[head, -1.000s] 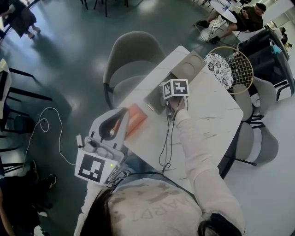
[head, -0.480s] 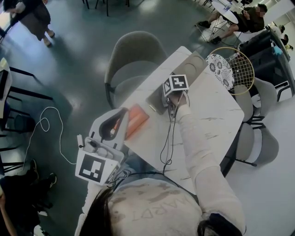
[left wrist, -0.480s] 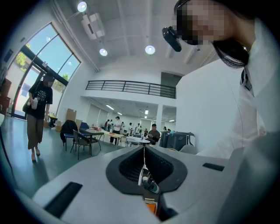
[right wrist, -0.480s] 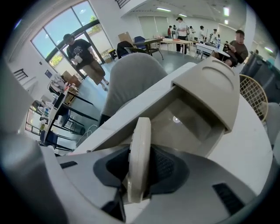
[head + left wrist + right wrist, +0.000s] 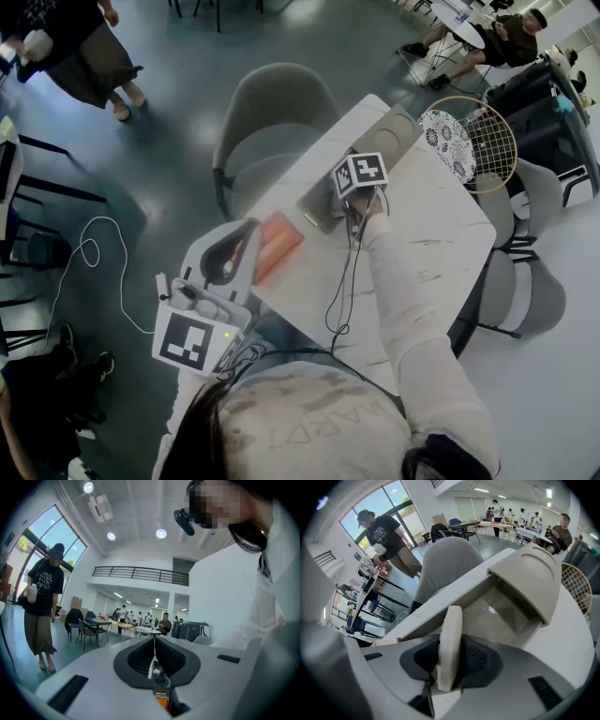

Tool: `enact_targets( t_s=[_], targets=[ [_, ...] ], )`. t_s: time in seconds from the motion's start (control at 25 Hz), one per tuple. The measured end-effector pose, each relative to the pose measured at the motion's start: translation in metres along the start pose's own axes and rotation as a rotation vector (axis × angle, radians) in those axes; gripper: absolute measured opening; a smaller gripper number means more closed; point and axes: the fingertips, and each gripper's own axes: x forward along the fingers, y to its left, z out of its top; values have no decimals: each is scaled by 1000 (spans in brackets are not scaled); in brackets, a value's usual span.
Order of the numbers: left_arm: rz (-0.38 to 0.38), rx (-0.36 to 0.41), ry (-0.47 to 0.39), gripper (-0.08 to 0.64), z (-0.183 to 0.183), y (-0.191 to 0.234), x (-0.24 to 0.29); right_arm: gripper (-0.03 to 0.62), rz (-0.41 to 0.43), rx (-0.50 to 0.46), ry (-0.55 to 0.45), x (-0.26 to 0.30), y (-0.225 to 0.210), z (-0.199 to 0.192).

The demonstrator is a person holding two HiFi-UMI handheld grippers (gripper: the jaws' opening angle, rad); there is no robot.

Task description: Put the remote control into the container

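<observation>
— Progress on the remote control (image 5: 449,644)?
— Right fingers (image 5: 480,660) are opening with it standing between them; container (image 5: 529,573) is waiting just beyond them. Left fingers (image 5: 176,660) are resting shut, empty. Drop is pending.

So the worktop (image 5: 431,244), white with faint marble veining, is sitting as a tilted rectangle in the middle of the frame, running from lower centre up toward the upper right. A tan container (image 5: 315,202) is lying just above centre, near the worktop's left edge, with its lid (image 5: 394,137) hanging open toward the upper corner. An orange flat thing (image 5: 278,242) is resting left of centre and poking a bit over that left edge. A round black-and-white patterned disc (image 5: 444,139) is sitting at the upper-right corner. A thin dark cable (image 5: 339,281) is trailing over the surface toward the bottom edge.
</observation>
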Motion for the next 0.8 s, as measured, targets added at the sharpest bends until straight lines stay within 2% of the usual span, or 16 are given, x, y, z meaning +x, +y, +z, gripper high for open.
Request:
enact_targets(
  t_s=[0.24, 0.56, 0.8],
  targets=[
    [-7, 0, -6, 15, 3, -7, 2, 126, 61, 48, -19, -12, -4, -1],
    [-18, 1, -7, 15, 1, -12, 5, 127, 189, 190, -39, -19, -8, -5],
    [-20, 0, -10, 15, 0, -17, 6, 119, 184, 236, -28, -18, -9, -7]
  ],
)
